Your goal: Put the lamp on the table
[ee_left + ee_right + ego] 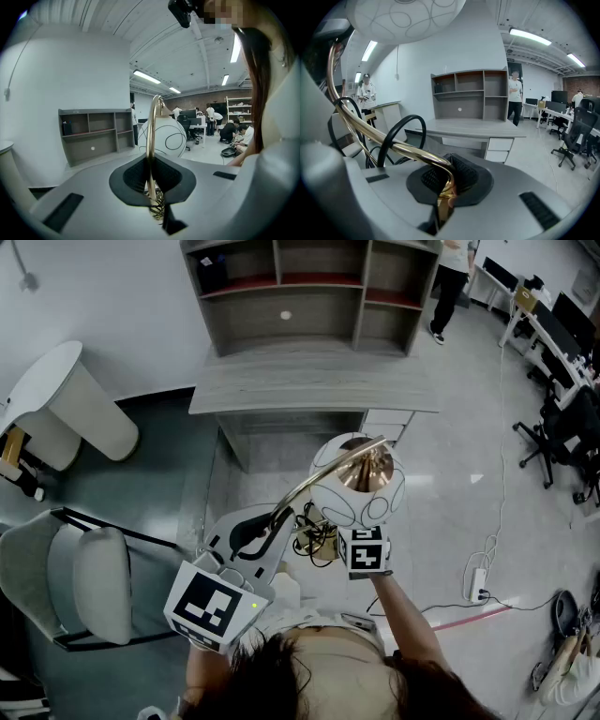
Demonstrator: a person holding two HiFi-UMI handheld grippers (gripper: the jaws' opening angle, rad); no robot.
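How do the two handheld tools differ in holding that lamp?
The left tool clamps a straight stretch of the gold stem; the right tool clamps it at a bend. The white shade sits above the right tool, but ahead of the left tool. Both are shut on the stem.

The left gripper (151, 183) and right gripper (446, 185) are grey, with black pads (131, 178) and black-and-white square marks.

Left tongs (151, 187) clamped on lamp (153, 140) stem, grey shelf (93, 131) behind
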